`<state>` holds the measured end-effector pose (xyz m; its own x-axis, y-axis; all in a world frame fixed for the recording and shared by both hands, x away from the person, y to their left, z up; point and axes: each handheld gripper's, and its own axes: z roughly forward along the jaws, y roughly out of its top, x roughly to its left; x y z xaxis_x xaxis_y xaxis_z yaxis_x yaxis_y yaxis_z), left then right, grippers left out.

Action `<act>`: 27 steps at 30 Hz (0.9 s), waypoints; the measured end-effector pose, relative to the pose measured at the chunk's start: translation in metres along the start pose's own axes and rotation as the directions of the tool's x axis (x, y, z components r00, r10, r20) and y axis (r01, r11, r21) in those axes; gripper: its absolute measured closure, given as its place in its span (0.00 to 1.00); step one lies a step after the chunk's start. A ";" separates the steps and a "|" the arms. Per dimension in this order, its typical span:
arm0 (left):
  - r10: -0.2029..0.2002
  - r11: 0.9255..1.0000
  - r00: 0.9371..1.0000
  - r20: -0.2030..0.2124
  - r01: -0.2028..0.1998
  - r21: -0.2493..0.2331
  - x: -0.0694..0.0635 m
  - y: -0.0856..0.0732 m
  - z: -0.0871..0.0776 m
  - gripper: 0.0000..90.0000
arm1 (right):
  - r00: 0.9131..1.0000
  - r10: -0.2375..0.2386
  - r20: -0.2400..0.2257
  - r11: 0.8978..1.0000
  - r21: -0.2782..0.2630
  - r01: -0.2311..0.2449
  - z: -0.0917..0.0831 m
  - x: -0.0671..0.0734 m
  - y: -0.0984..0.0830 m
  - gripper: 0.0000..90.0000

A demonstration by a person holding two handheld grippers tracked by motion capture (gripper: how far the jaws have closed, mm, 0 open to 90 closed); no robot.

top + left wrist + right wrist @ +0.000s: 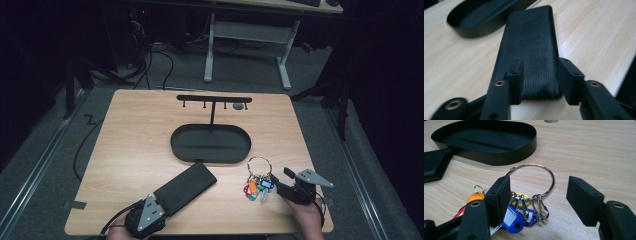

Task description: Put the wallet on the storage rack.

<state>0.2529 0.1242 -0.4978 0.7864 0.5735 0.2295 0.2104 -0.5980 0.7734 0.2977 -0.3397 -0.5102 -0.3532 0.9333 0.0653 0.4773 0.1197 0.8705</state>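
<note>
one case point(185, 190), one key ring point(259, 165), one tray point(210, 143)

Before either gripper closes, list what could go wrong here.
1. The black case lies between the left gripper's open jaws, near the table edge; a clumsy close might nudge it off.
2. The right gripper straddles the key ring and loose tags; closing might catch only clips and let the bunch dangle or slip.

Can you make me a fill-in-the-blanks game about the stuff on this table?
1. The keys hang on a big metal ____.
2. The black case lies flat between the jaws of the ____ gripper.
3. The oval tray is coloured ____.
4. The right gripper has its jaws ____ around the keys.

Missing words: ring; left; black; open
</note>
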 end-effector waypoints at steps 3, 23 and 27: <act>-0.015 1.000 1.000 0.016 0.015 -0.011 -0.002 0.008 0.008 0.57 | 1.000 0.003 -0.004 1.000 -0.003 -0.003 -0.002 0.001 0.000 0.41; 0.125 0.991 0.991 -0.054 -0.121 0.061 -0.023 -0.009 0.036 0.53 | 0.999 0.023 0.030 1.000 0.013 -0.024 -0.015 -0.004 -0.010 0.41; 0.144 0.989 0.986 -0.082 -0.141 0.044 -0.026 -0.013 0.036 0.55 | 1.000 0.011 0.022 1.000 0.018 -0.012 -0.011 -0.001 -0.008 0.41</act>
<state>0.2509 0.0964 -0.5350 0.7579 0.5255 0.3865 0.1227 -0.6968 0.7067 0.2859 -0.3454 -0.5121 -0.3297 0.9419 0.0645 0.4955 0.1145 0.8610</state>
